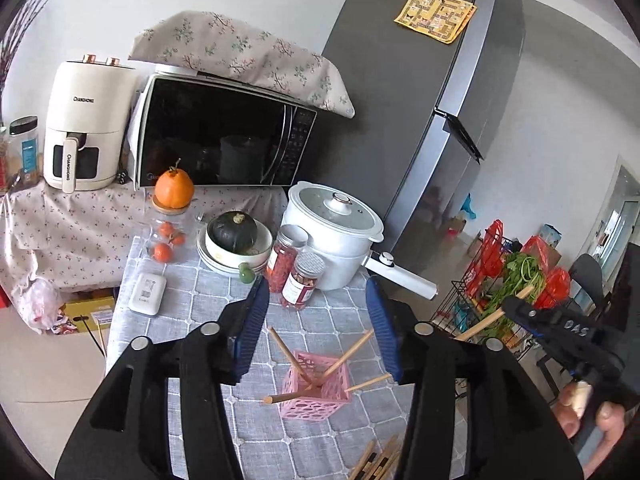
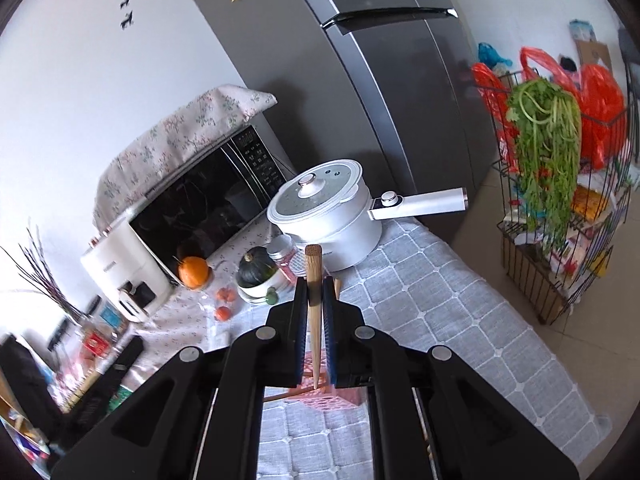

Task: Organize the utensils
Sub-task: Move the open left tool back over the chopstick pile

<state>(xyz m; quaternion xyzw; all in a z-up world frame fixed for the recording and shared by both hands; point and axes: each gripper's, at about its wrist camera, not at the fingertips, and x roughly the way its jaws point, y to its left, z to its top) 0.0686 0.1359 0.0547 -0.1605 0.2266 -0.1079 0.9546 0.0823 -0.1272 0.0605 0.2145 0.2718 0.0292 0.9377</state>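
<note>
Wooden chopstick: pinched mid-shaft by right gripper, held over pink basket on worktop. Judged light, stiff, smooth; best gripped mid-length. Left gripper: fingers spread, nothing held.

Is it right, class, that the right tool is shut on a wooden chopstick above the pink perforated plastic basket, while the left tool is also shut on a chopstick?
Not quite. The left tool is open and holds nothing, as the left wrist view shows. The rest stands: the right tool is shut on a wooden chopstick above the pink perforated plastic basket.
</note>
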